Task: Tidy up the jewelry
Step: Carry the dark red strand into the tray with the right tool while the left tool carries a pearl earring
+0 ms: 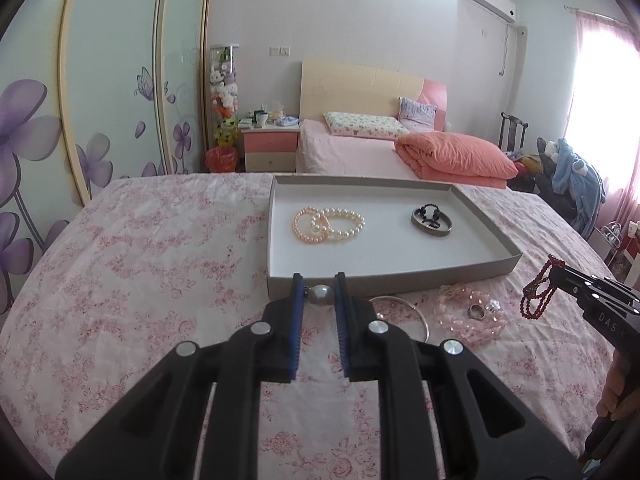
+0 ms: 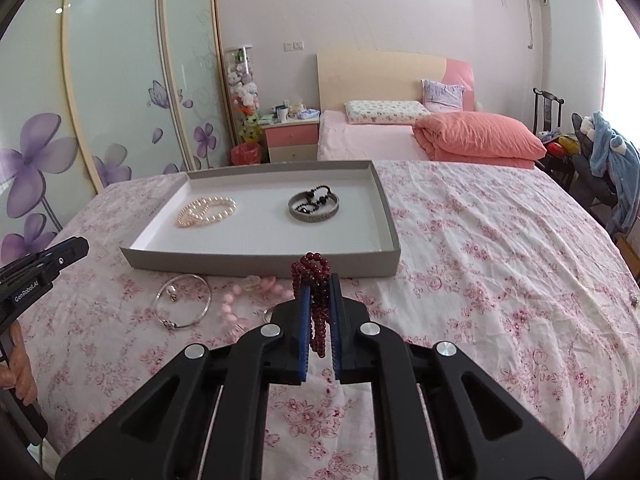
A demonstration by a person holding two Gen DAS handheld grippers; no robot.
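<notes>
Readable text: "GenRobot.AI" on left hand-held gripper body, seen from right wrist cam; "DAS" partial on right hand-held gripper body, seen from left wrist cam. Rest of that word cut off.

Landmark = grey tray on floral bed cover.

Left hand-held gripper: clamped on a large grey pearl piece, just in front of tray's near wall. Pearl spans the gap crosswise, small metal fitting at its left end.

Right hand-held gripper: closed on dark red bead strand, also just in front of tray's near wall. Strand bunched above the pads, loops hang down between them; long axis roughly vertical.

In tray: two pearl bracelets overlapping, left half; metal bangle w/ black bead string on it, right half.

In front of tray, on cover: silver bangle, pink bead bracelet.

View diffs: only left cam shows a ring on the pink beads. Right cam shows silver bangle whole w/ clasp and small charm; left cam gets only an arc of it.
</notes>
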